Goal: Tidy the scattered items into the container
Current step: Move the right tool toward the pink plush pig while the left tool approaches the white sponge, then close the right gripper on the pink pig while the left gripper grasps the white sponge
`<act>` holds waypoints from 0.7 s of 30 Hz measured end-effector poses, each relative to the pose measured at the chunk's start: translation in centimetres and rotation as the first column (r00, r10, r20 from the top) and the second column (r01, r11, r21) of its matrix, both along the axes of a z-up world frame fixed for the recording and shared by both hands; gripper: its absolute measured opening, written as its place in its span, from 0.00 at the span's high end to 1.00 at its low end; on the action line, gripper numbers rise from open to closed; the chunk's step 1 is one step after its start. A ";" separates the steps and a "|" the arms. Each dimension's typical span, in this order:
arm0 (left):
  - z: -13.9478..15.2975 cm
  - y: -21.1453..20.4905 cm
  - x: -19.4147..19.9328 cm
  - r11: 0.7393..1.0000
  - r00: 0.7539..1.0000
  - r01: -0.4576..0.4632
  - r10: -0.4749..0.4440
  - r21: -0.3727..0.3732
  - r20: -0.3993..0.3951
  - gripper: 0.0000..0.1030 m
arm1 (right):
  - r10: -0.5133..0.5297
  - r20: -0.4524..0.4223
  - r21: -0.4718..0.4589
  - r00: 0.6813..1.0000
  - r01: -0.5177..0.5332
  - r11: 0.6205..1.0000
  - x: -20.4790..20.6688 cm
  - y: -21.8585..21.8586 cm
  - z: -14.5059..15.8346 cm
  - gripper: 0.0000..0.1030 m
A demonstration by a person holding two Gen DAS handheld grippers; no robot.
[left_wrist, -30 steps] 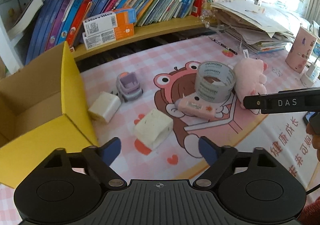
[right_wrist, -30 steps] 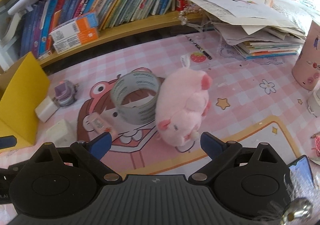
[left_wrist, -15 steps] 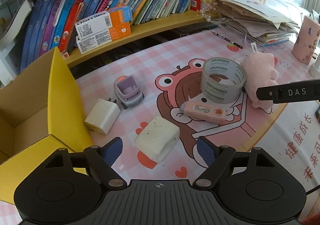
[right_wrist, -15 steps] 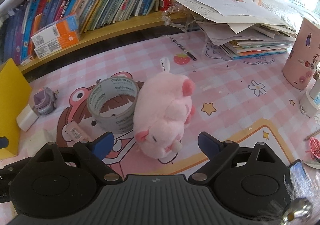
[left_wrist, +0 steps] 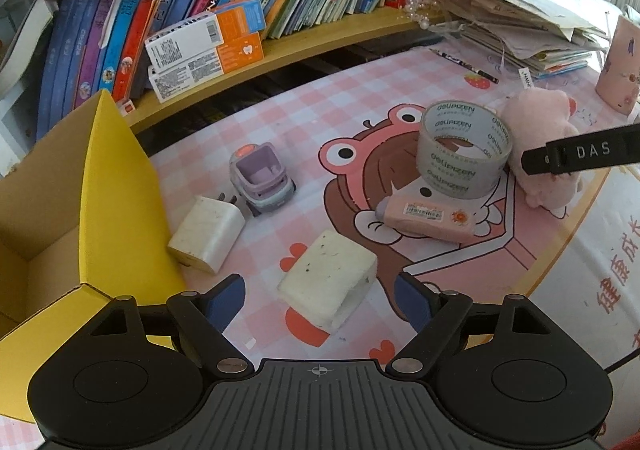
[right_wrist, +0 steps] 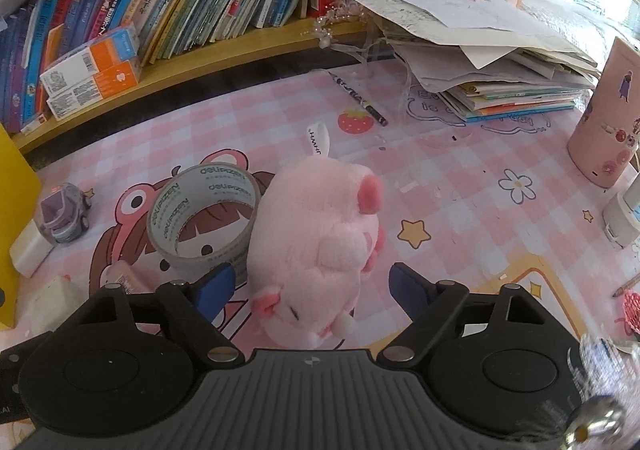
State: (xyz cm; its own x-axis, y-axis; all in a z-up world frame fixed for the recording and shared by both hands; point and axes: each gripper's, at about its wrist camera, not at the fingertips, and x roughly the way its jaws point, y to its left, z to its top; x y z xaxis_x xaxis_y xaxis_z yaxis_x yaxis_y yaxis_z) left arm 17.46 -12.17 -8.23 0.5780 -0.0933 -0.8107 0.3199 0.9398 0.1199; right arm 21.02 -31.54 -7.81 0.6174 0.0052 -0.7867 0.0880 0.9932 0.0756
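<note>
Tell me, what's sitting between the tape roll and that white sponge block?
The pink glue stick lies on the mat between the tape roll and the white sponge block, shown best in the left wrist view.

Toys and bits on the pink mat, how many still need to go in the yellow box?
6: white charger beside the yellow box, purple toy car, speckled white block, pink correction tape, tape roll, pink plush beside the roll.

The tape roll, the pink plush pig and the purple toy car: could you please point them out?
tape roll (left_wrist: 464,151), left wrist view, its outer wall.
pink plush pig (right_wrist: 316,242), right wrist view, its back.
purple toy car (left_wrist: 262,177), left wrist view, its roof.
</note>
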 end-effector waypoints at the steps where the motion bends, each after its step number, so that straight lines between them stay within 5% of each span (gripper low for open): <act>1: -0.1 0.0 0.1 1.000 1.000 0.001 -0.001 0.002 -0.001 0.19 | -0.001 -0.002 0.001 1.000 0.001 1.000 0.1 0.0 -0.1 0.21; 13: -0.8 -0.1 0.5 1.000 1.000 0.013 -0.013 0.016 0.000 0.18 | 0.000 -0.043 0.022 0.999 0.001 1.000 1.0 0.1 -1.2 0.39; 21: -1.0 -0.4 0.7 0.999 0.999 0.032 -0.032 0.035 0.009 0.18 | 0.001 -0.048 0.025 0.999 0.000 1.000 1.1 0.2 -1.3 0.41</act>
